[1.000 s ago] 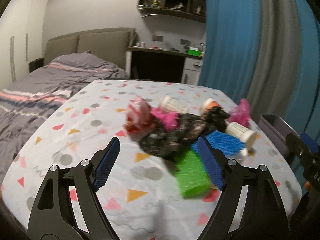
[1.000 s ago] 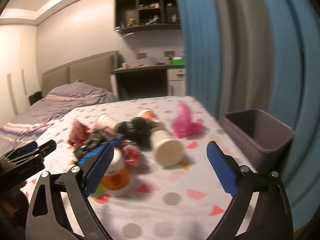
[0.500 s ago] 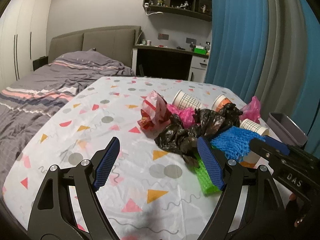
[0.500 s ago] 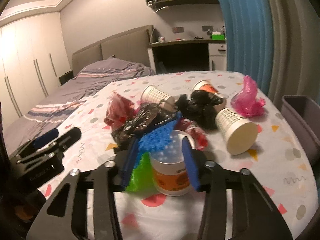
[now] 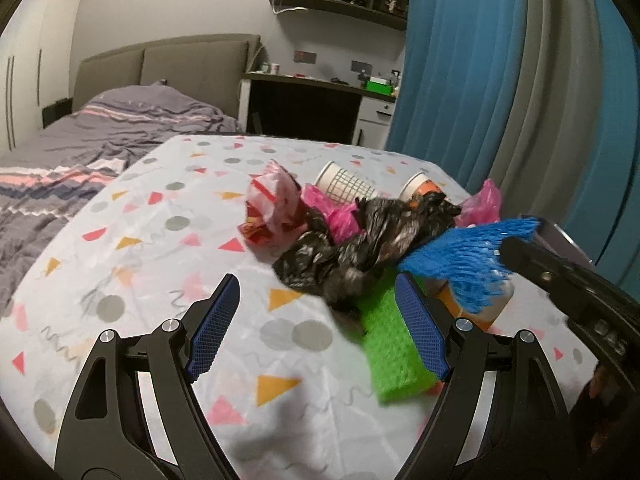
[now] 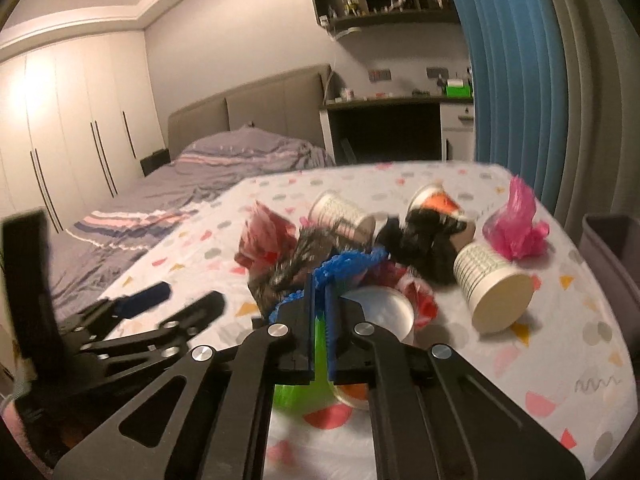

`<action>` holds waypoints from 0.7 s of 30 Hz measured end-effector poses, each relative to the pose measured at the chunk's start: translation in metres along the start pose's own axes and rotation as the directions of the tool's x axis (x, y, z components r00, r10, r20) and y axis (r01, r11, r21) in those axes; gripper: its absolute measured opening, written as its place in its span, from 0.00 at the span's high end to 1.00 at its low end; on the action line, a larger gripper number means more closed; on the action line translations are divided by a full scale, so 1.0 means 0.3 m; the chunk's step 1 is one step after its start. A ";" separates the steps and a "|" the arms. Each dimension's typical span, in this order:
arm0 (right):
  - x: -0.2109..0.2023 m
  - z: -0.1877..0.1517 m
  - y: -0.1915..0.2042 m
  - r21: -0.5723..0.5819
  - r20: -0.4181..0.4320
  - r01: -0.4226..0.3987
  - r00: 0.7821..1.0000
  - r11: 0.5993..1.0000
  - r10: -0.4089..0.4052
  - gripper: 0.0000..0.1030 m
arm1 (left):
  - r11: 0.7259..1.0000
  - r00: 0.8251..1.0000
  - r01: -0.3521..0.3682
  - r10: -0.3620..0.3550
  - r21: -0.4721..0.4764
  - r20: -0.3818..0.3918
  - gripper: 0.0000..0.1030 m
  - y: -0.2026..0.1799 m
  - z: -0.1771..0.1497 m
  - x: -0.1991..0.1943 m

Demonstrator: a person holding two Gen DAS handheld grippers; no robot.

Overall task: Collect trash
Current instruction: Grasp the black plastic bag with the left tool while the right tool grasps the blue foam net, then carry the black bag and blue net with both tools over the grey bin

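A heap of trash lies on the patterned table (image 5: 160,264). My right gripper (image 6: 319,284) is shut on a blue foam net (image 6: 344,266), seen lifted at the right in the left wrist view as blue foam net (image 5: 476,256). Under it stands a white and orange cup (image 6: 384,316) beside a green foam block (image 5: 394,352). My left gripper (image 5: 320,316) is open, low over the table, just short of a crumpled black bag (image 5: 360,252). Behind lie a red wrapper (image 5: 272,208), pink bags (image 6: 516,228) and paper cups (image 6: 492,288).
A grey bin (image 6: 612,248) stands off the table's right edge by the blue curtain (image 5: 480,80). A bed (image 5: 80,152) is on the left, a desk (image 5: 304,108) behind the table.
My right gripper swung left over the heap and closed its jaws on the blue foam net. My left gripper dipped a little toward the black bag, still open.
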State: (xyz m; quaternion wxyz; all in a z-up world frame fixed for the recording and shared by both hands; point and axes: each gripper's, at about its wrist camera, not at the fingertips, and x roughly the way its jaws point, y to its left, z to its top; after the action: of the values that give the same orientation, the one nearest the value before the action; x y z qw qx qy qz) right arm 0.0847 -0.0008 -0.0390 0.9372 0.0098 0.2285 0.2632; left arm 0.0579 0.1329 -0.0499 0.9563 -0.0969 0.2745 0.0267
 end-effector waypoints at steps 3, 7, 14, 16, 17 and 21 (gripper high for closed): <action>-0.026 0.018 -0.003 -0.015 0.037 0.013 0.999 1.000 -0.013 0.95 | 1.000 0.999 0.012 -0.012 0.000 -0.043 0.24 -0.009 0.011 0.058; -0.054 0.041 -0.017 -0.018 0.073 0.020 0.997 1.000 -0.018 0.96 | 0.999 0.994 0.018 -0.013 0.043 -0.105 0.30 -0.045 0.021 0.138; -0.120 0.080 -0.049 -0.013 0.136 0.027 0.990 1.000 -0.025 0.96 | 1.000 0.971 0.029 -0.026 0.011 -0.239 0.65 -0.037 0.024 0.251; -0.135 0.085 -0.061 -0.011 0.150 0.035 0.988 0.999 -0.032 0.96 | 0.999 0.970 0.035 -0.035 -0.002 -0.240 0.72 -0.030 0.023 0.256; -0.145 0.090 -0.072 -0.007 0.159 0.040 0.987 0.999 -0.038 0.96 | 0.999 0.971 0.036 -0.036 -0.006 -0.236 0.74 -0.030 0.024 0.255; -0.175 0.097 -0.096 0.009 0.184 0.049 0.982 0.999 -0.050 0.96 | 1.000 0.980 0.022 -0.025 -0.017 -0.198 0.81 -0.023 0.041 0.219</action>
State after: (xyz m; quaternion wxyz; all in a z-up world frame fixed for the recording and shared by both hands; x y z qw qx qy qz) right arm 0.0716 -0.0487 0.0052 0.9606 0.0307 0.1415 0.2373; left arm 0.1207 0.1283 -0.0735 0.9237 -0.1096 0.3670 0.0079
